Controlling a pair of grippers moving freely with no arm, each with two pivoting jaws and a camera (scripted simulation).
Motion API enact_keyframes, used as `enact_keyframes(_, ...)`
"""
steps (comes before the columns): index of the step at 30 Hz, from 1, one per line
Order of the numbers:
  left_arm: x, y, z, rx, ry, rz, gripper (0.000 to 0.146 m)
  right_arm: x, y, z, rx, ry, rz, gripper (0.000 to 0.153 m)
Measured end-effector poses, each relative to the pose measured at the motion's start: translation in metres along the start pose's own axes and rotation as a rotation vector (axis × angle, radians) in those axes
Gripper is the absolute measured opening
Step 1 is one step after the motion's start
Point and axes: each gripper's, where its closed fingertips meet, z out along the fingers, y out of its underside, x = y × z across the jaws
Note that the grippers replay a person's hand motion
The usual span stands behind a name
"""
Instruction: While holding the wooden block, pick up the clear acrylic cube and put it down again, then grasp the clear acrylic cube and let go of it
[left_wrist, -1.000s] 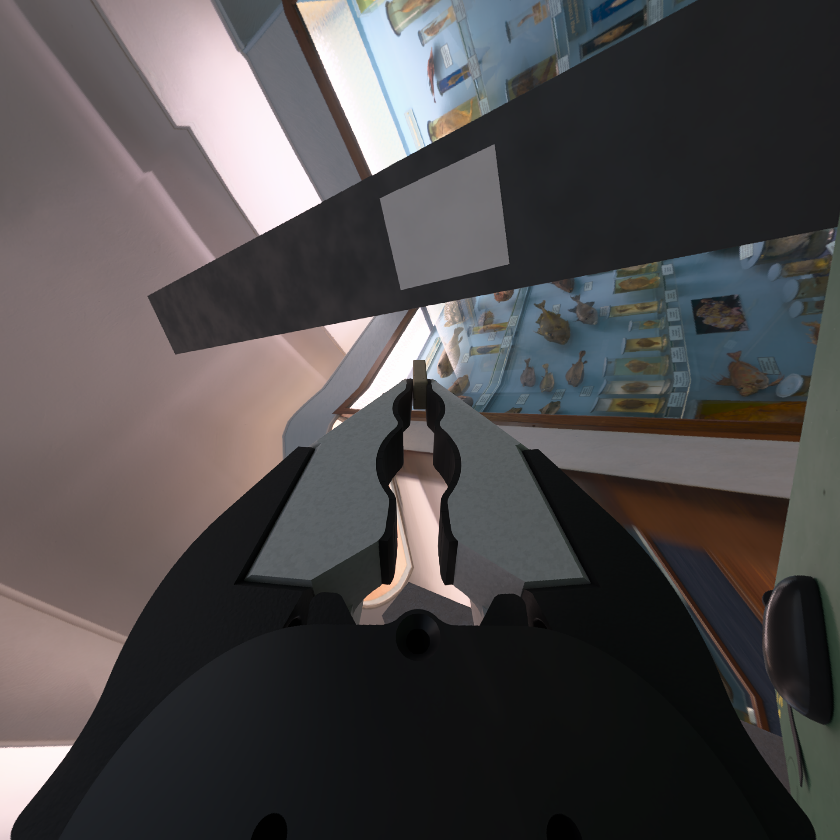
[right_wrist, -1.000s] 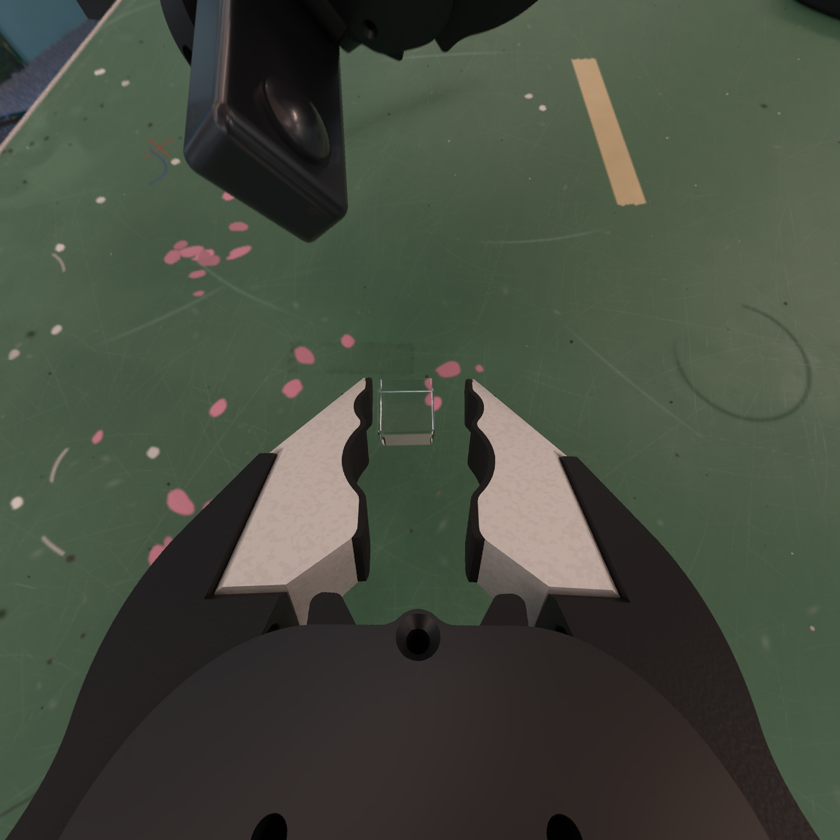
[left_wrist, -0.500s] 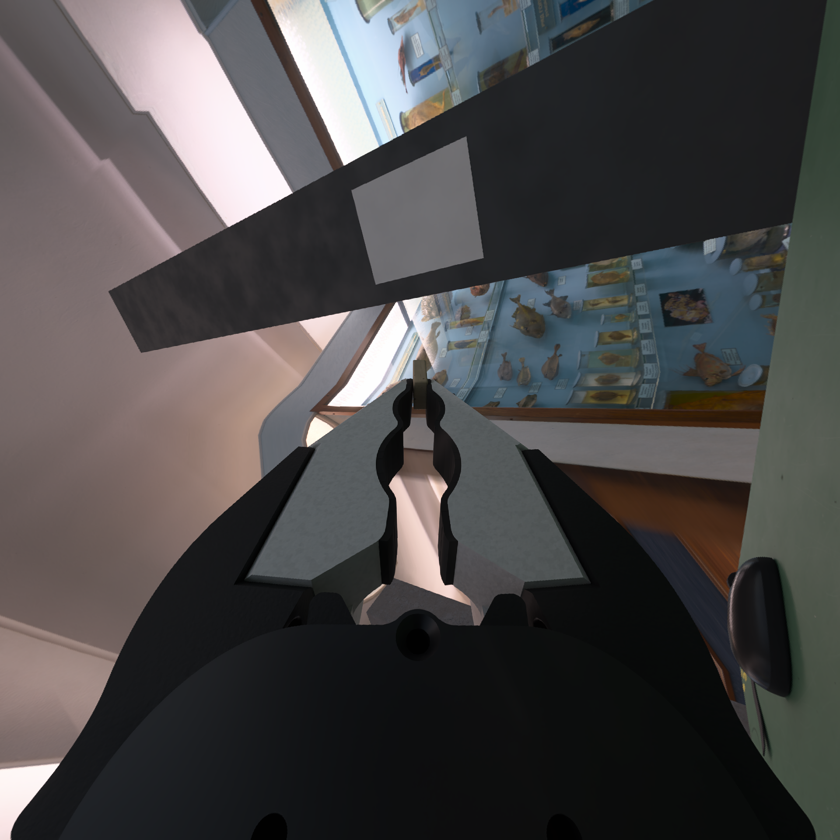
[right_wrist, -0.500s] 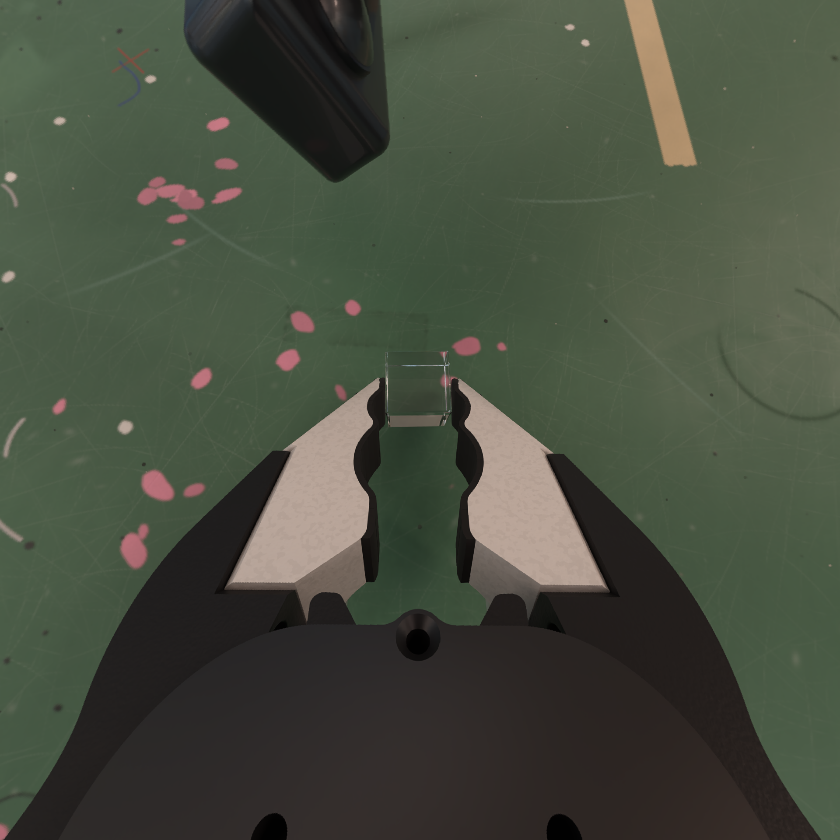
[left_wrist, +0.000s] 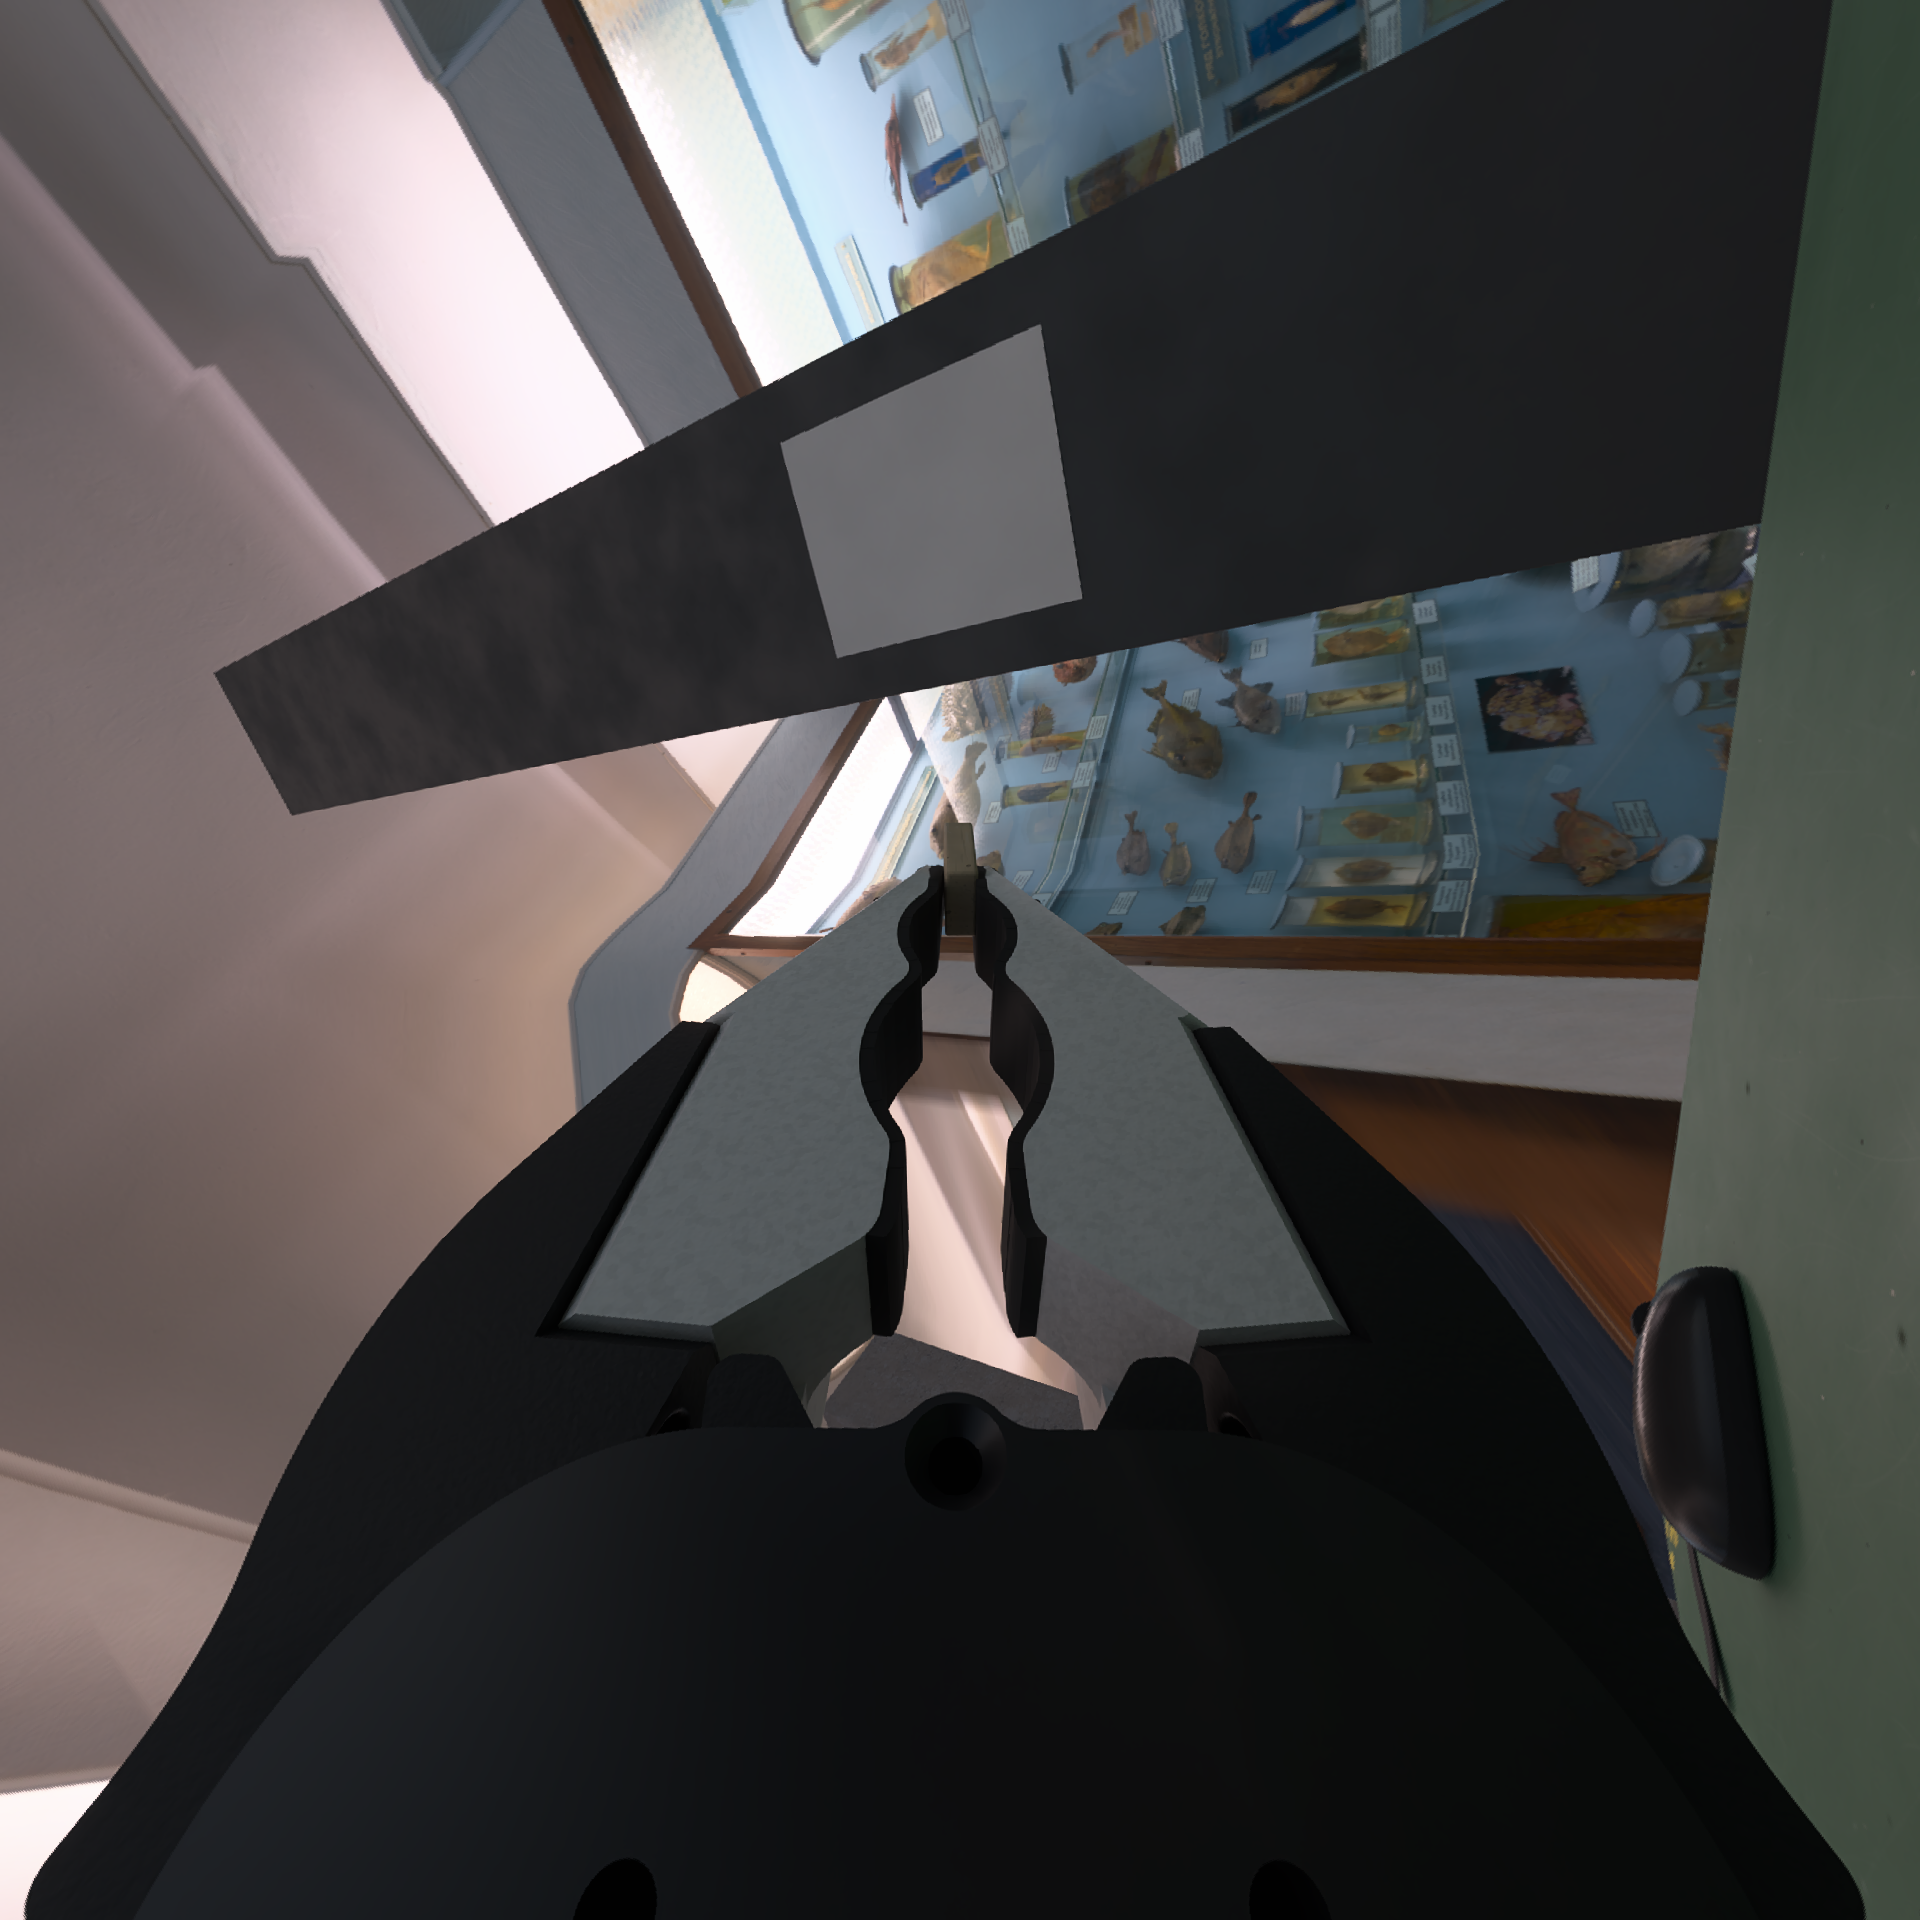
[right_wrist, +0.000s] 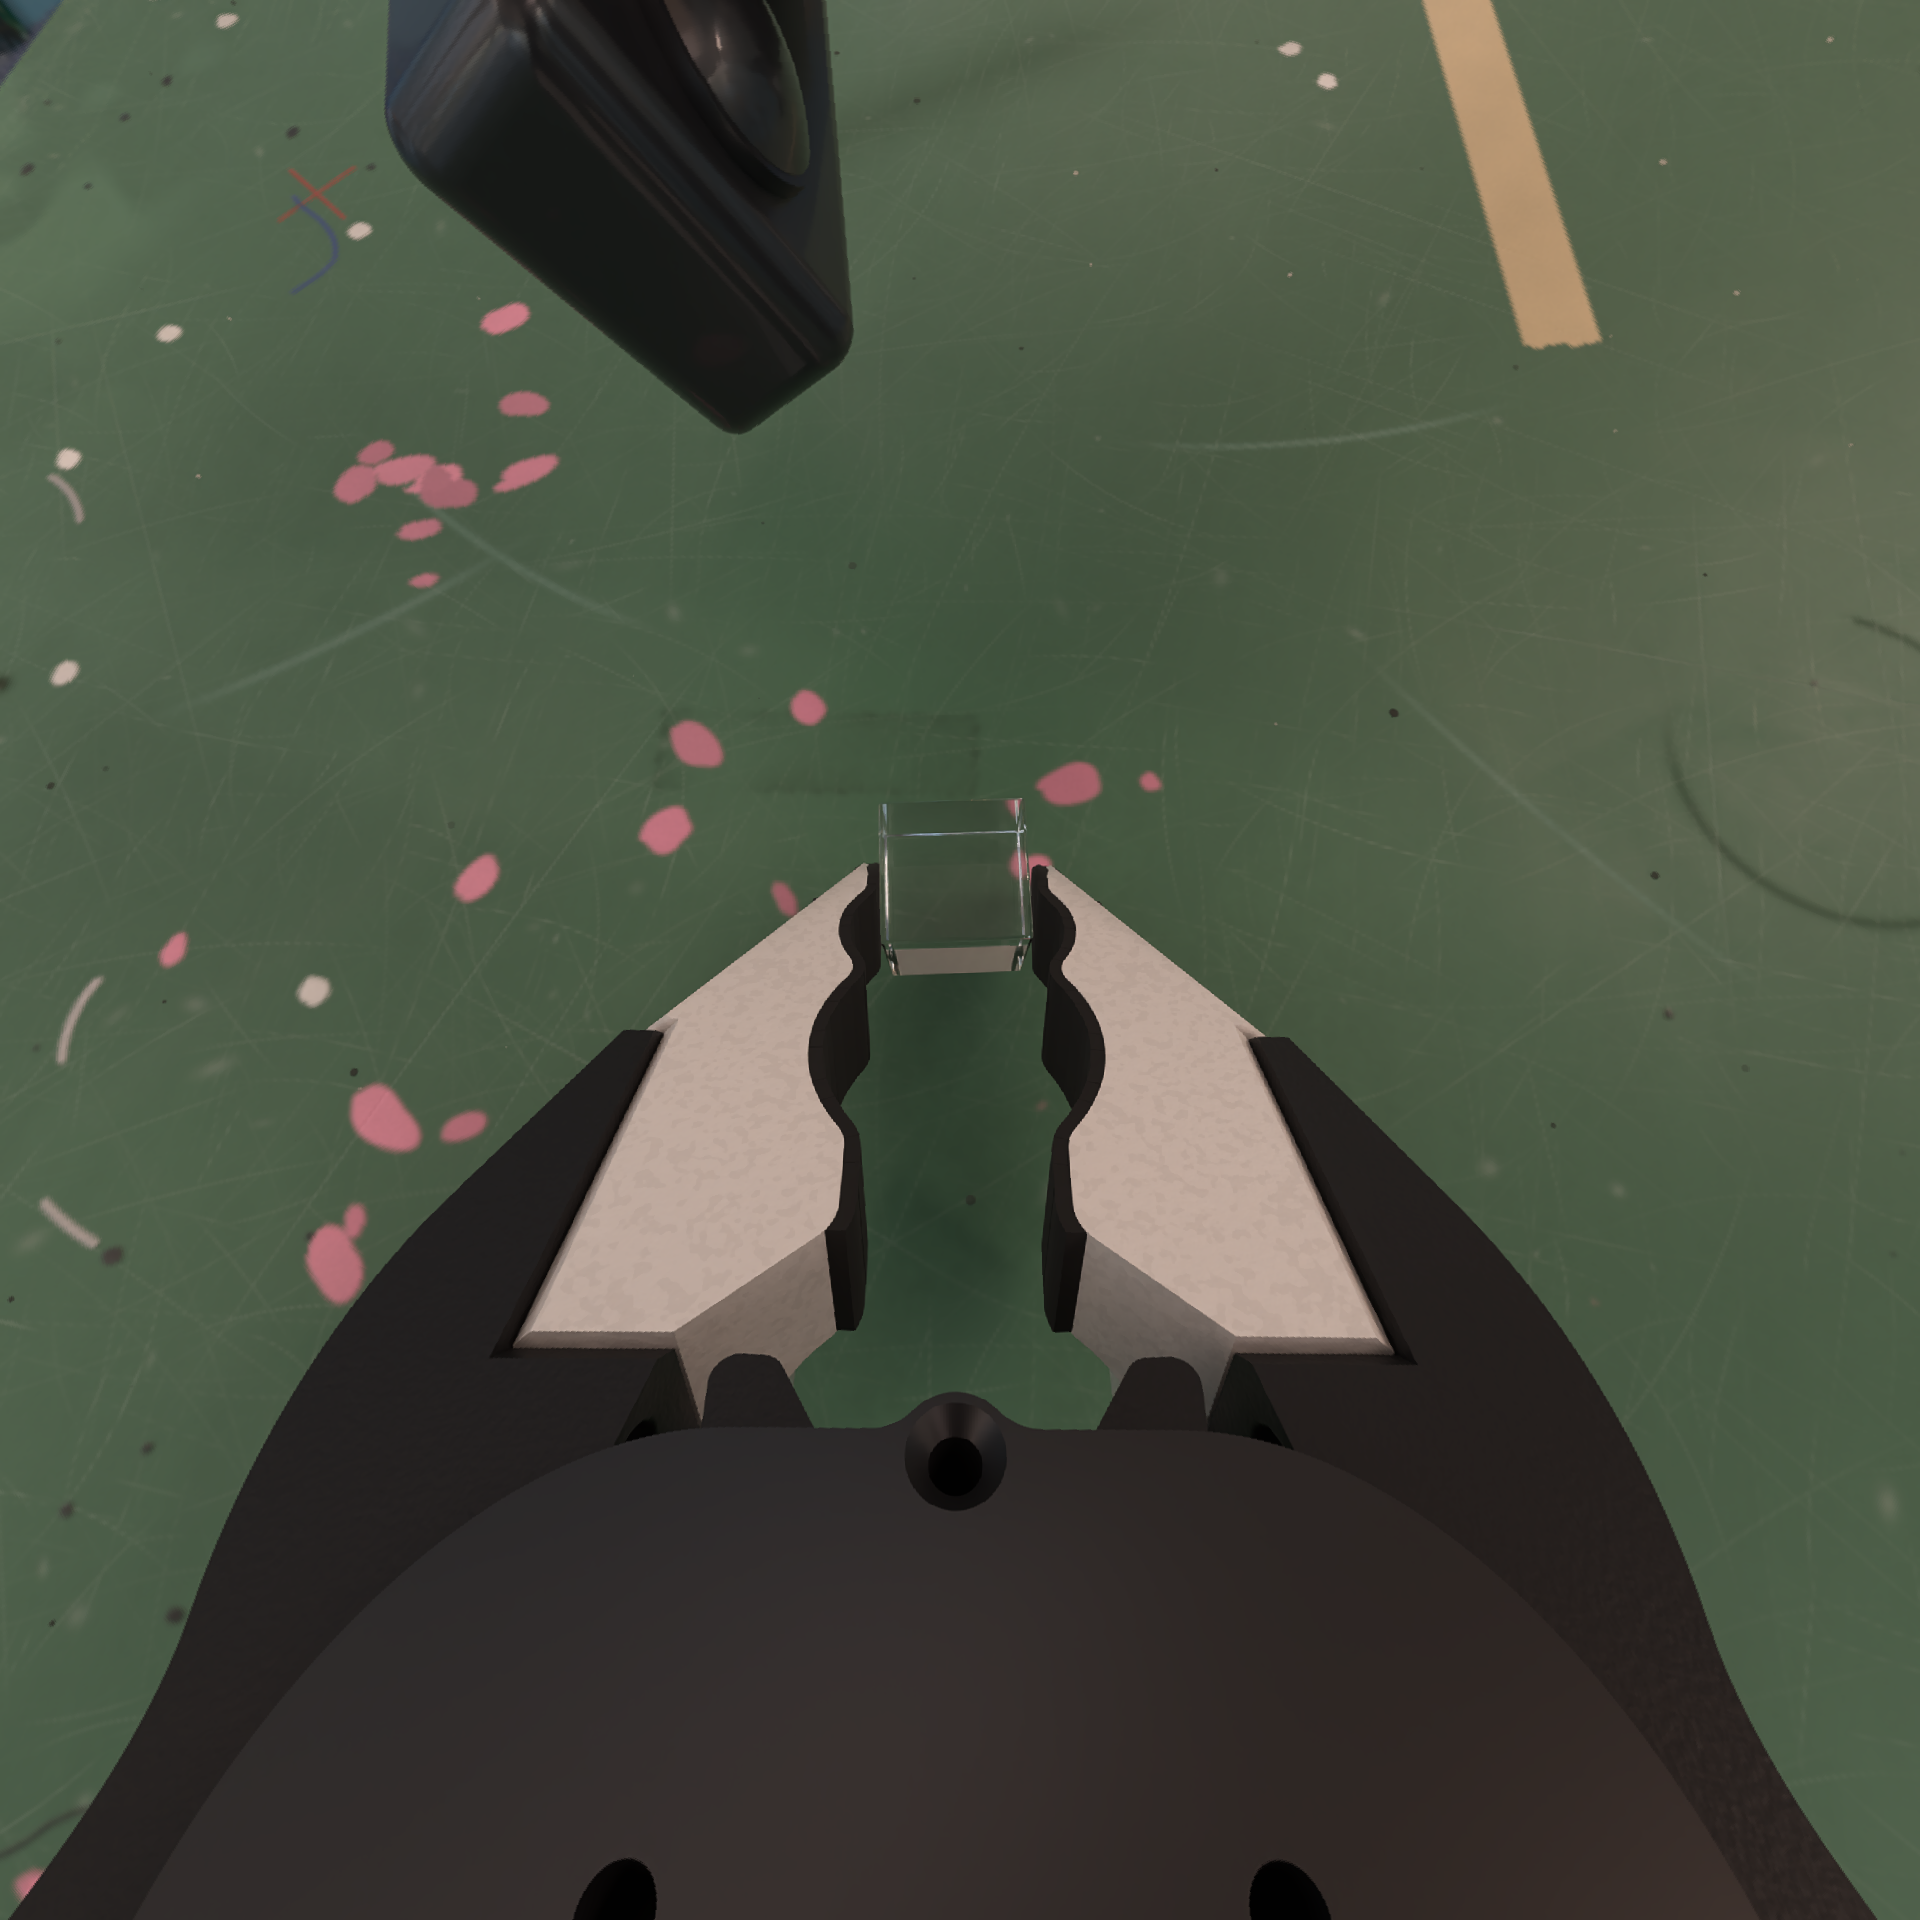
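Here, the left wrist view looks sideways across a room, so the green tabletop (left_wrist: 1808, 935) stands as a vertical strip along the right edge. The left gripper (left_wrist: 961, 894) fills the lower centre, its jaws drawn nearly together and clamped on the wooden block (left_wrist: 958, 871), a small tan piece pinched at the very tips and held clear of the tabletop. Above it a dark beam (left_wrist: 1351, 416) with a grey square patch (left_wrist: 930, 494) crosses the view on a slant, and beyond lies a blue display case of fish specimens (left_wrist: 1351, 790). At the right edge a black rounded housing (left_wrist: 1699, 1403) shows against the tabletop. In the right wrist view, looking down on the scratched green tabletop (right_wrist: 1351, 623), pink paint flecks (right_wrist: 416, 483) scatter across the left side. The left gripper's black body (right_wrist: 644, 197) hangs at upper left. At centre, the right gripper (right_wrist: 954, 904) has its jaws closed on the clear acrylic cube (right_wrist: 951, 899), both tips touching its sides; whether the cube rests on the tabletop or is raised cannot be told. A tan tape strip (right_wrist: 1512, 177) lies at upper right, and a faint dark arc (right_wrist: 1766, 831) marks the far right.
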Motion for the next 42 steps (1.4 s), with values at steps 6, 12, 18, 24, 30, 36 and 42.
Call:
enact_keyframes(6, 0.002, 0.001, 0.000, -0.004, 0.009, 0.001, 0.004, 0.000, 0.000, 0.000, 0.003, 0.019, -0.019, 0.028)
enact_keyframes(12, 0.003, 0.002, 0.001, -0.006, 0.013, -0.001, 0.004, 0.000, -0.001, 0.000, 0.003, 0.041, -0.048, 0.028)
enact_keyframes(18, 0.004, 0.002, 0.001, -0.005, 0.017, -0.001, 0.004, 0.001, 0.000, 0.000, 0.006, 0.034, -0.034, 0.028)
enact_keyframes(24, 0.005, 0.003, 0.001, -0.009, 0.025, -0.001, 0.004, 0.005, 0.002, -0.003, -0.003, 0.061, -0.046, 0.028)
enact_keyframes(30, 0.008, 0.003, 0.001, -0.010, 0.035, -0.002, 0.004, 0.013, 0.002, -0.004, -0.001, 0.097, -0.035, 0.028)
enact_keyframes(36, 0.009, 0.002, 0.001, -0.008, 0.040, -0.002, 0.004, 0.026, -0.001, -0.002, -0.008, 0.208, -0.051, 0.028)
enact_keyframes(42, 0.011, 0.001, 0.001, -0.006, 0.047, 0.003, 0.004, 0.032, -0.002, -0.001, -0.001, 0.232, -0.002, 0.028)
